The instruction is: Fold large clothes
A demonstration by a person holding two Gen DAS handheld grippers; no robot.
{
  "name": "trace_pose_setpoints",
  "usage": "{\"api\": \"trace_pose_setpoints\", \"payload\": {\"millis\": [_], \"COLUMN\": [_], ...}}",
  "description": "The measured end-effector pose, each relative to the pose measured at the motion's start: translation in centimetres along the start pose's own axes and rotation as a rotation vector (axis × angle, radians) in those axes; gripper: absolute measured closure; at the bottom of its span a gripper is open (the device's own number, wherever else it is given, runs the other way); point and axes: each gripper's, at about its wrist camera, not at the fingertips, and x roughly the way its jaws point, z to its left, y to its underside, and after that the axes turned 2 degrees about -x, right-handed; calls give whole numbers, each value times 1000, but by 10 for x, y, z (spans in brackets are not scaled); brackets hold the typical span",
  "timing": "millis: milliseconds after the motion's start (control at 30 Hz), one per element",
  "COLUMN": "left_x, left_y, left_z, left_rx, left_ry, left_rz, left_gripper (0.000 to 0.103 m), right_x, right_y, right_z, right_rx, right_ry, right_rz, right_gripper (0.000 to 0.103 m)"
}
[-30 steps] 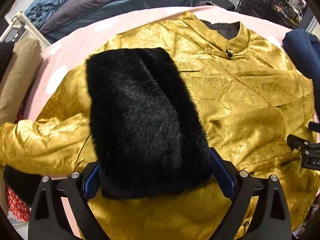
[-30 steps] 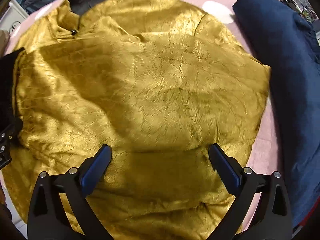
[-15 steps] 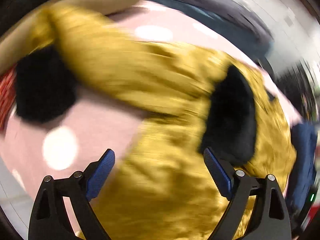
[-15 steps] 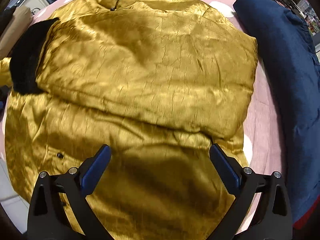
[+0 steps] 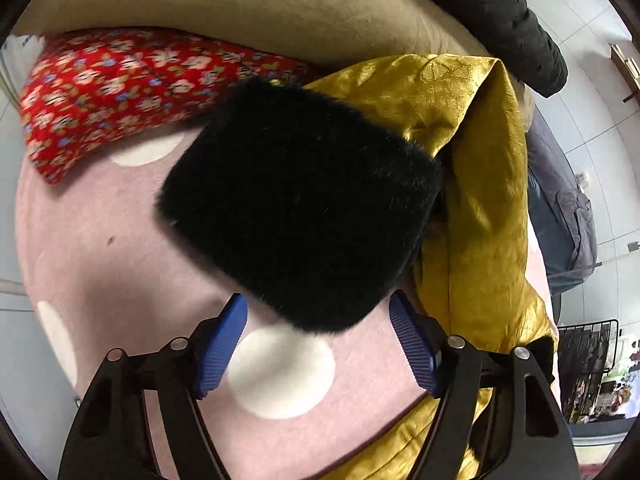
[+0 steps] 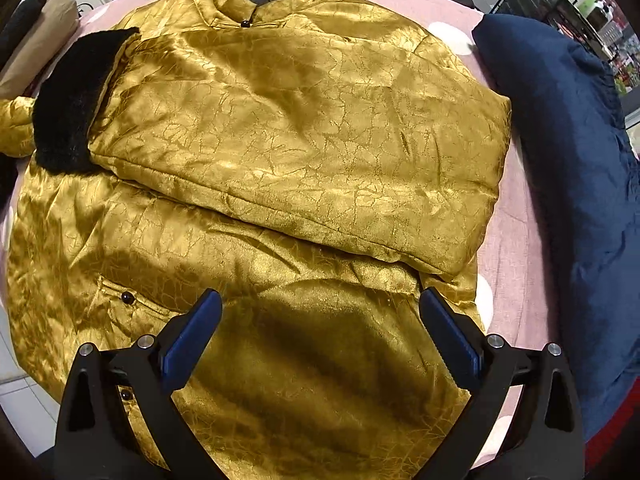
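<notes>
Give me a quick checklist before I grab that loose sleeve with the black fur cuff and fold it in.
1. Left gripper jaws open: ok.
2. Fur cuff lined up ahead of the left jaws: ok, not yet between them.
3. Right gripper jaws open, holding nothing: ok.
4. Other sleeve already folded across the gold jacket: ok.
5. Jacket body flat: not ok, wrinkled.
6. Navy garment off the jacket: ok, beside its edge.
</notes>
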Motion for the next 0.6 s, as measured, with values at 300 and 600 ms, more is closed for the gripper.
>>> {"api": "trace_pose_setpoints", "payload": {"millis": [300,600], "left_x": [8,-100], "left_y": [-24,-63], "left_z": [-17,-21], "left_rx": [44,183], "left_ry": [20,8], "left_rz": [-10,-221], "left_gripper": [86,92], "right_x": [-12,-5], "right_y": [11,3], "right_z": [5,0], "right_rx": [-1,13], "right_ry": [33,11], "right_rz": [-12,-15], "right_gripper": [6,6]}}
